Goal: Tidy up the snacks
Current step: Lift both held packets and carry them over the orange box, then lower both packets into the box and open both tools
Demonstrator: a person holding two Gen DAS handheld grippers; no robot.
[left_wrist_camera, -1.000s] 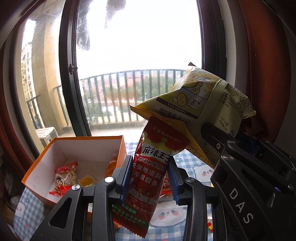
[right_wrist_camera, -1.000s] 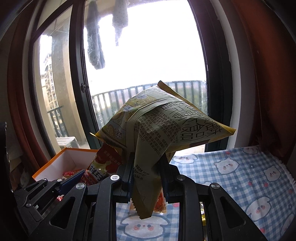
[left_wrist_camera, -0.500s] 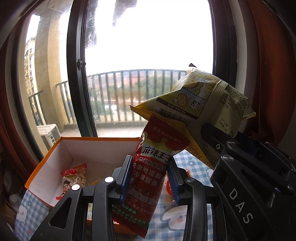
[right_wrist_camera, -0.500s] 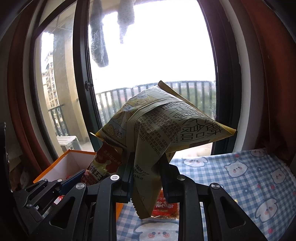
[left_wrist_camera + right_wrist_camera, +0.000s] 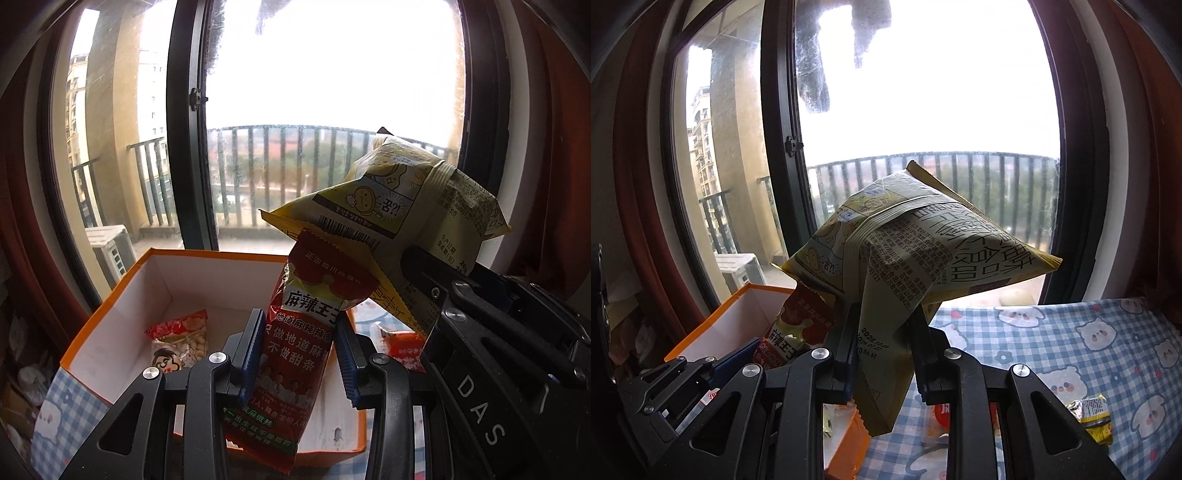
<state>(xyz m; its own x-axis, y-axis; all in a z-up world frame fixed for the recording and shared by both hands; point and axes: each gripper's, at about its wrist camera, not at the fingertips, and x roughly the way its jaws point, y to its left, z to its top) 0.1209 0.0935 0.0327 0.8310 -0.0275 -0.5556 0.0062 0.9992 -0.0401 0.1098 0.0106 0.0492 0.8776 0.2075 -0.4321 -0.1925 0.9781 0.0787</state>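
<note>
A worktop under a blue checked cloth (image 5: 1082, 350) printed with bears sits before a tall window (image 5: 923, 92) with a balcony railing beyond. On it stands an orange box (image 5: 122, 280), white inside, with a small snack pack (image 5: 179, 341) lying on its floor. My left gripper (image 5: 299, 354) has its fingers clamped on a red spicy-strip packet (image 5: 303, 343), upright above the box. My right gripper (image 5: 882, 347) pinches a yellow snack bag (image 5: 905, 243), which overlaps the red packet's top edge. 2 loose snacks (image 5: 1089, 413) lie on the cloth.
</note>
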